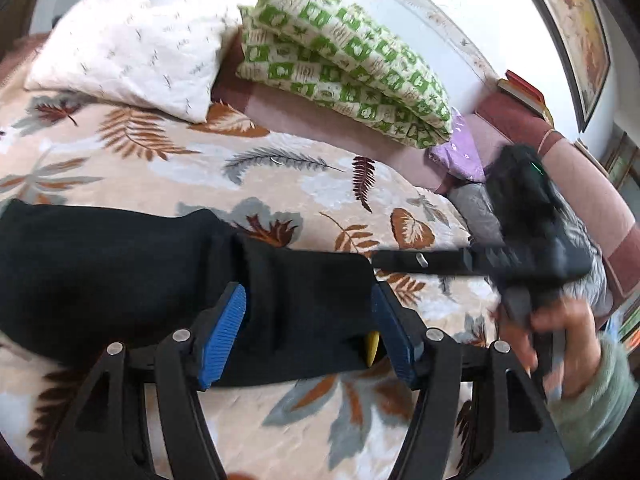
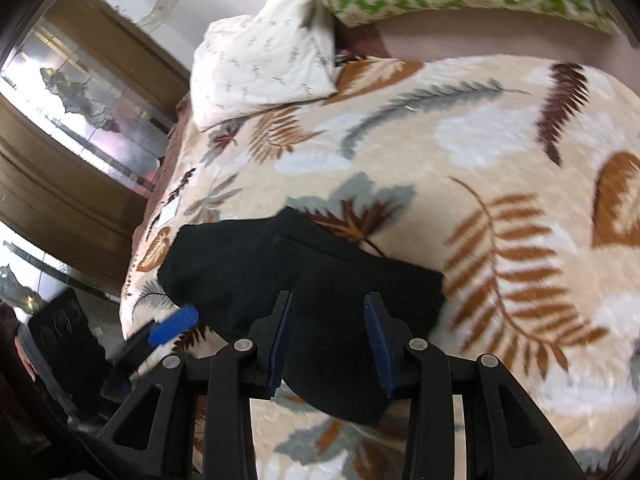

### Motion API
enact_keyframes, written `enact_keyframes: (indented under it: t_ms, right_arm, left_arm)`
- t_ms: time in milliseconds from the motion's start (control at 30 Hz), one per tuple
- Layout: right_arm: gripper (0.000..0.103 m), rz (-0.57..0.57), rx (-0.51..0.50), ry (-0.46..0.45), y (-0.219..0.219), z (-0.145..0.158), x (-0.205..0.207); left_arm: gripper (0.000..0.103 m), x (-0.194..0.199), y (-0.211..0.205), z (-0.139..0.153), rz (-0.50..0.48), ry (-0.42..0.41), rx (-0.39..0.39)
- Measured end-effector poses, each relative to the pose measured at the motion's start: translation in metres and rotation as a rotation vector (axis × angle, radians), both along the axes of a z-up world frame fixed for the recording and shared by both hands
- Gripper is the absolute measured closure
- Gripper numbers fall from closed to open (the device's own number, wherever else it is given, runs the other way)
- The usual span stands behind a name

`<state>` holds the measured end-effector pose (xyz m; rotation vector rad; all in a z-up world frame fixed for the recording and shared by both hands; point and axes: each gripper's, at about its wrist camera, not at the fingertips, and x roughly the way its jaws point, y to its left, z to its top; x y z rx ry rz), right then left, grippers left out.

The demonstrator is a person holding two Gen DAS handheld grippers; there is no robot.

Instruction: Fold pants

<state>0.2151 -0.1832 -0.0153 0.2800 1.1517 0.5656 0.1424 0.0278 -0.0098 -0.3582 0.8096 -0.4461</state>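
Note:
Black pants (image 1: 132,276) lie folded in a long band on the leaf-patterned blanket (image 1: 260,168). My left gripper (image 1: 310,300) is open, its blue pads on either side of the pants' right end, where a yellow tag (image 1: 373,347) shows. The right gripper's black body (image 1: 532,240) is blurred at the right of the left wrist view, held by a hand. In the right wrist view the right gripper (image 2: 330,312) is open over the near end of the pants (image 2: 304,280). The left gripper's blue pad (image 2: 174,330) shows at the lower left.
A white pillow (image 1: 124,52) and a green-and-white folded quilt (image 1: 348,60) lie at the head of the bed. A purple cloth (image 1: 460,152) and grey cloth (image 1: 480,212) sit by the pink bed edge. A mirrored wardrobe (image 2: 80,120) stands beside the bed.

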Motion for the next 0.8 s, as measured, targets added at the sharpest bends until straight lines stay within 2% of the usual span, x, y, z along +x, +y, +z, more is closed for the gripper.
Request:
enact_keyframes:
  t_ms: [67,133,200,267,367,433,533,567,633,667,733,800]
  right_arm:
    - [0.065,-0.013,-0.015,-0.022,-0.006,0.0,-0.014]
    - [0.064,-0.019,-0.072,-0.061,-0.006,-0.002,-0.03]
    - [0.052,-0.009,-0.156,-0.109,0.002,-0.008,-0.049]
    - [0.044,0.009,-0.213,-0.147,0.011,-0.016,-0.067]
    - [0.043,0.027,-0.333,-0.206,0.032,-0.028,-0.079]
    - [0.043,0.038,-0.413,-0.241,0.045,-0.033,-0.079]
    - [0.043,0.012,-0.487,-0.285,0.054,-0.038,-0.075]
    - [0.046,-0.007,-0.486,-0.282,0.051,-0.039,-0.073]
    - [0.058,-0.049,-0.424,-0.245,0.038,-0.042,-0.068]
    - [0.073,-0.062,-0.39,-0.222,0.031,-0.044,-0.067]
    - [0.078,-0.083,-0.364,-0.207,0.021,-0.049,-0.069]
    - [0.082,-0.098,-0.347,-0.181,0.014,-0.06,-0.069]
  left_arm:
    - [0.041,0.014,-0.003,-0.006,-0.006,0.045,-0.023]
    - [0.054,0.021,-0.009,-0.011,-0.025,0.069,-0.008]
    - [0.062,0.027,-0.016,-0.018,-0.044,0.091,0.042]
    - [0.063,0.028,-0.021,-0.023,-0.054,0.101,0.085]
    - [0.063,0.029,-0.022,-0.03,-0.047,0.112,0.142]
    - [0.07,0.03,-0.018,-0.035,-0.034,0.132,0.15]
    - [0.073,0.032,-0.012,-0.04,-0.027,0.152,0.148]
    - [0.074,0.032,-0.012,-0.042,-0.028,0.155,0.158]
    - [0.08,0.033,-0.012,-0.045,-0.029,0.16,0.171]
    - [0.082,0.033,-0.011,-0.047,-0.027,0.164,0.177]
    - [0.095,0.034,-0.009,-0.053,-0.013,0.173,0.193]
    - [0.1,0.035,-0.004,-0.06,0.011,0.171,0.187]
